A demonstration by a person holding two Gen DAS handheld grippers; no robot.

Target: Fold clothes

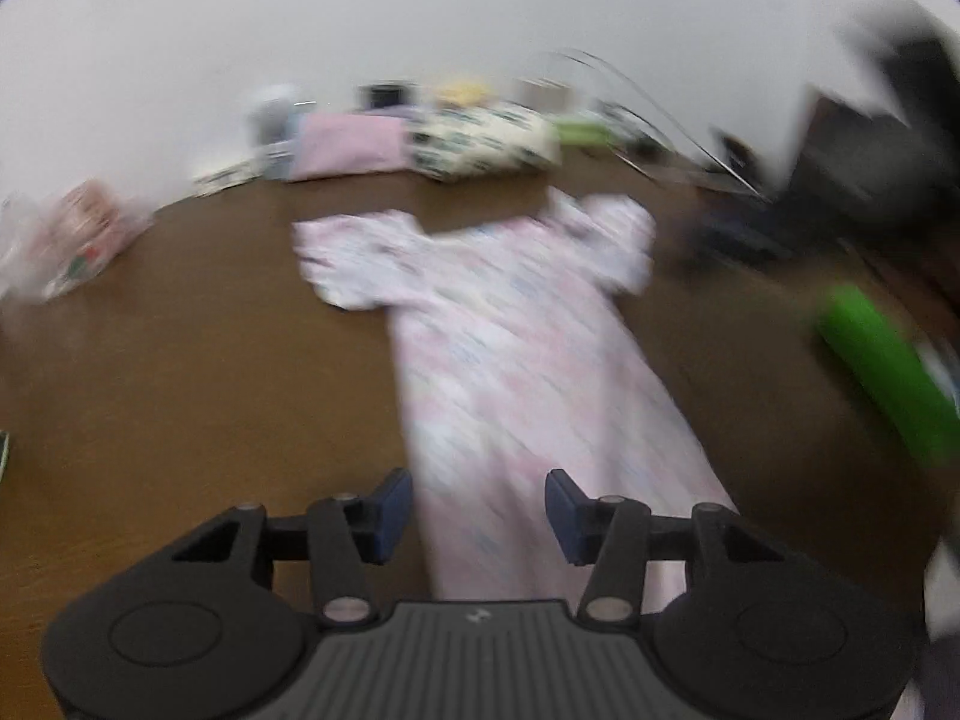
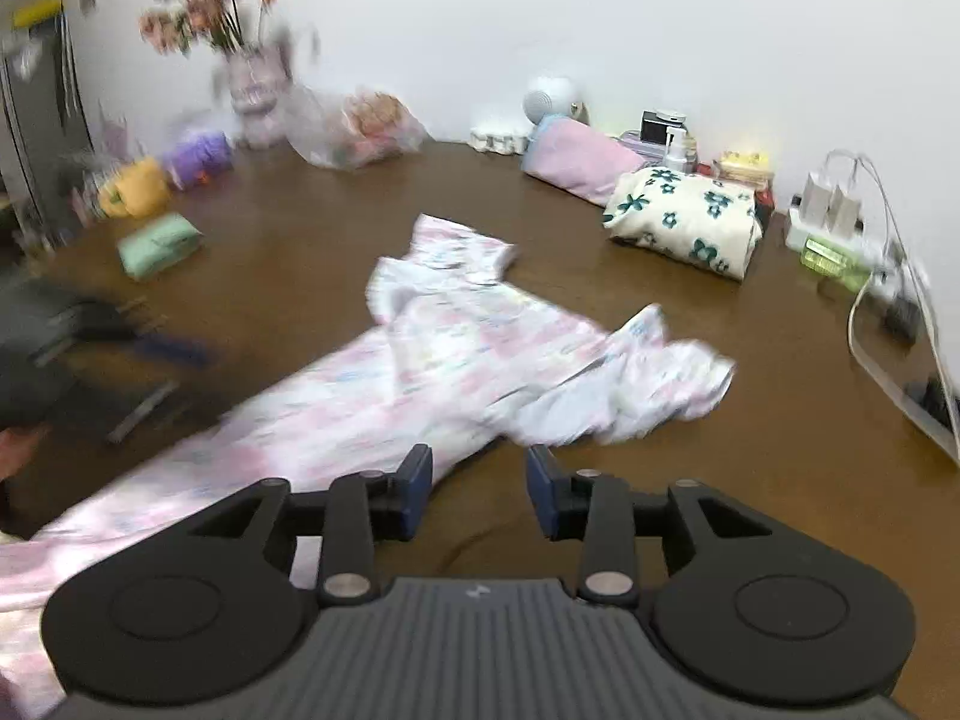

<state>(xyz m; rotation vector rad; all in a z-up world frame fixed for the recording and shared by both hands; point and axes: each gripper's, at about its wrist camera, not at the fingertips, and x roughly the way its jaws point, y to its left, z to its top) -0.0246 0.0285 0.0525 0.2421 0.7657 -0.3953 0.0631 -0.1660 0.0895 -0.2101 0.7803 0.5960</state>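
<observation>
**Both tongs spread, garment laid long and ready for its first fold**

Your left gripper [image 1: 478, 516] hangs with its fingers spread wide and nothing between them, poised over the hem end of the pink printed garment [image 1: 510, 330]. In the left wrist view the garment runs from 6 o'clock up toward 12, sleeves splayed at the far end. Laid out long like this, its side edges are exposed, which I judge is why it sits that way: a lengthwise fold can start from either edge.

Your right gripper [image 2: 478, 492] is likewise spread and empty, hovering above bare brown table [image 2: 780, 480] just beside the garment's underarm. The crumpled right sleeve [image 2: 630, 384] lies at about 1 o'clock of the fingers and probably wants flattening first.

For room: the table is bare at 3 o'clock of the sleeve, but the white cable [image 2: 864, 330] loops along the right edge there, so keep any sweep short of it. The flowered folded bundle [image 2: 684, 222] and pink folded bundle [image 2: 582, 162] sit at 1 o'clock, well apart from the garment. The green folded piece [image 2: 159, 246] lies off at 10 o'clock. Motion blur hides the fine wrinkles.
</observation>
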